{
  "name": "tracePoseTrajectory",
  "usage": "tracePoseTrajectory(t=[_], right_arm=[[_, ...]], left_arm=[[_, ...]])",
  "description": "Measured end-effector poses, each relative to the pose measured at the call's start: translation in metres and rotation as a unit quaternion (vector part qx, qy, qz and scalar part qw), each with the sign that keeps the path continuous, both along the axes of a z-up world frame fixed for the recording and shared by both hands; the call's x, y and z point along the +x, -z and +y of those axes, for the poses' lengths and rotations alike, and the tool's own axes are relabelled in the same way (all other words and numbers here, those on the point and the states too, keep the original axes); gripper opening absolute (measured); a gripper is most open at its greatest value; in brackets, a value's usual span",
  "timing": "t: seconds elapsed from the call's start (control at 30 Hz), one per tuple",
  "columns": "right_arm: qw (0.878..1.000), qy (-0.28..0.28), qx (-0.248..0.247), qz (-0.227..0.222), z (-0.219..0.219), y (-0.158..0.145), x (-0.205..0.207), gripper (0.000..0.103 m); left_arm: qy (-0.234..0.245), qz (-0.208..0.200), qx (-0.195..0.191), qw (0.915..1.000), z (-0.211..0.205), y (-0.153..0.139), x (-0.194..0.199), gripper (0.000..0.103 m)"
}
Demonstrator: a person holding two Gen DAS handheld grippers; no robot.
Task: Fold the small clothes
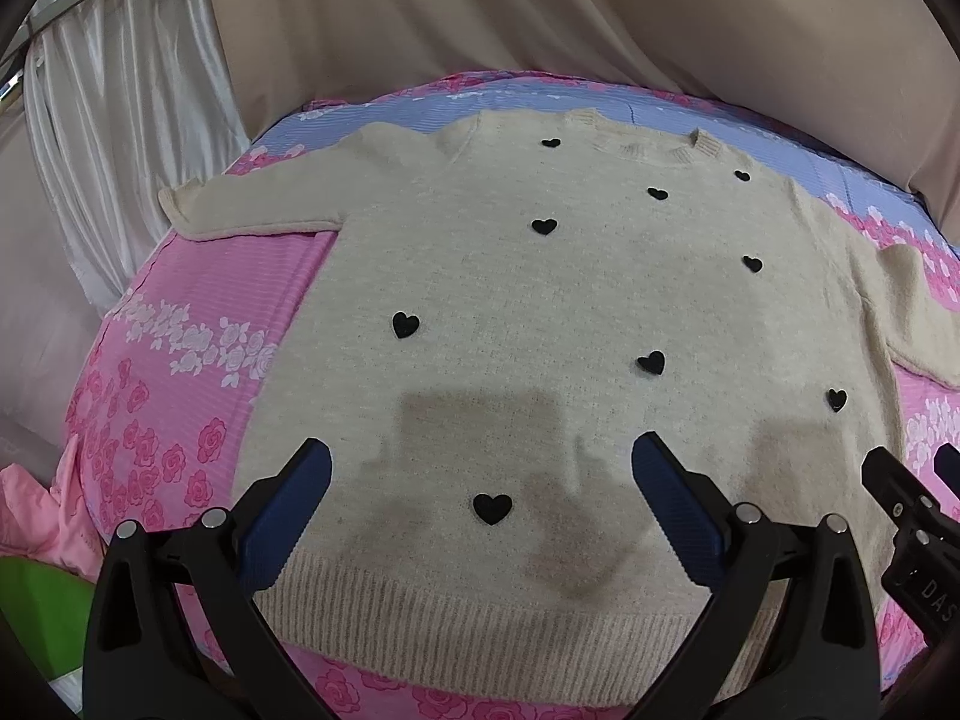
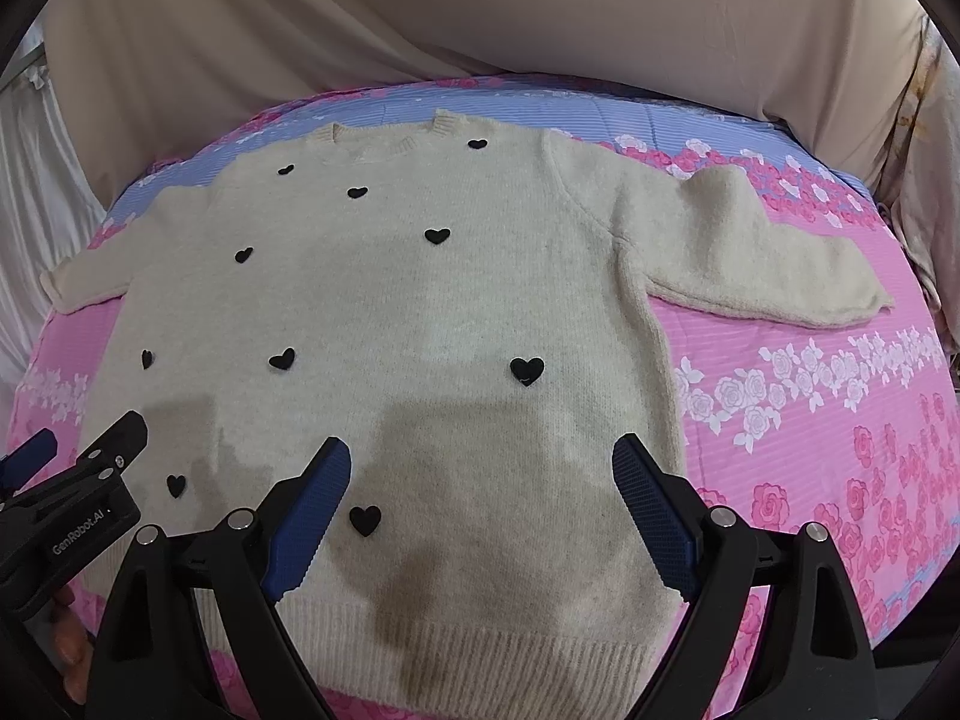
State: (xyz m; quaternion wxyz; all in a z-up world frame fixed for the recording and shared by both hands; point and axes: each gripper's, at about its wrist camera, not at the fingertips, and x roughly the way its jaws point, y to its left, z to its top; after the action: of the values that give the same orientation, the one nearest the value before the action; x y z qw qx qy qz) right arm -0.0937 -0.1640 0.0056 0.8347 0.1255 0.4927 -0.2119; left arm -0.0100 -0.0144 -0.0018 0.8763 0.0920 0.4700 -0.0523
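Observation:
A cream knitted sweater (image 1: 540, 300) (image 2: 420, 300) with several small black hearts lies flat, face up, on a pink and blue floral bedsheet (image 1: 198, 312) (image 2: 810, 408), both sleeves spread out to the sides. My left gripper (image 1: 480, 468) hovers open over the lower left part of the hem, nothing between its blue pads. My right gripper (image 2: 480, 462) hovers open over the lower right part of the hem, also empty. Each gripper shows at the edge of the other's view: the right gripper (image 1: 912, 480) and the left gripper (image 2: 72, 450).
Beige drapery (image 1: 600, 12) (image 2: 480, 12) hangs behind the bed and white curtains (image 1: 120, 120) stand at the left. A pink garment (image 1: 36, 516) and something green (image 1: 36, 618) lie at the bed's lower left. The sheet drops away at the edges.

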Motion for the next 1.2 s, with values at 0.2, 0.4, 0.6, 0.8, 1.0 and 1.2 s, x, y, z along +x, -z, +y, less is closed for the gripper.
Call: tracePoseTrajectory(t=[0.2, 0.4, 0.6, 0.8, 1.0, 1.2], right_arm=[[1.0, 0.003, 0.0, 0.0, -0.003, 0.0, -0.002, 0.087], [1.0, 0.003, 0.002, 0.001, -0.005, 0.001, -0.003, 0.087], [1.0, 0.005, 0.002, 0.001, -0.009, 0.001, -0.004, 0.087], [1.0, 0.006, 0.0, 0.001, -0.011, 0.001, -0.004, 0.087], [1.0, 0.006, 0.0, 0.002, -0.011, 0.0, -0.003, 0.087], [1.0, 0.006, 0.001, 0.002, -0.011, 0.001, -0.003, 0.087]], left_arm=[[0.004, 0.005, 0.0, 1.0, -0.003, 0.002, 0.001, 0.098], [0.006, 0.007, 0.0, 1.0, -0.005, 0.003, 0.001, 0.098], [0.008, 0.007, -0.001, 0.9999, -0.009, 0.003, 0.001, 0.098], [0.008, 0.008, -0.001, 0.9999, -0.009, 0.003, 0.001, 0.098], [0.008, 0.008, -0.001, 0.9999, -0.012, 0.004, 0.002, 0.098], [0.008, 0.009, 0.0, 0.9999, -0.015, 0.004, 0.002, 0.098]])
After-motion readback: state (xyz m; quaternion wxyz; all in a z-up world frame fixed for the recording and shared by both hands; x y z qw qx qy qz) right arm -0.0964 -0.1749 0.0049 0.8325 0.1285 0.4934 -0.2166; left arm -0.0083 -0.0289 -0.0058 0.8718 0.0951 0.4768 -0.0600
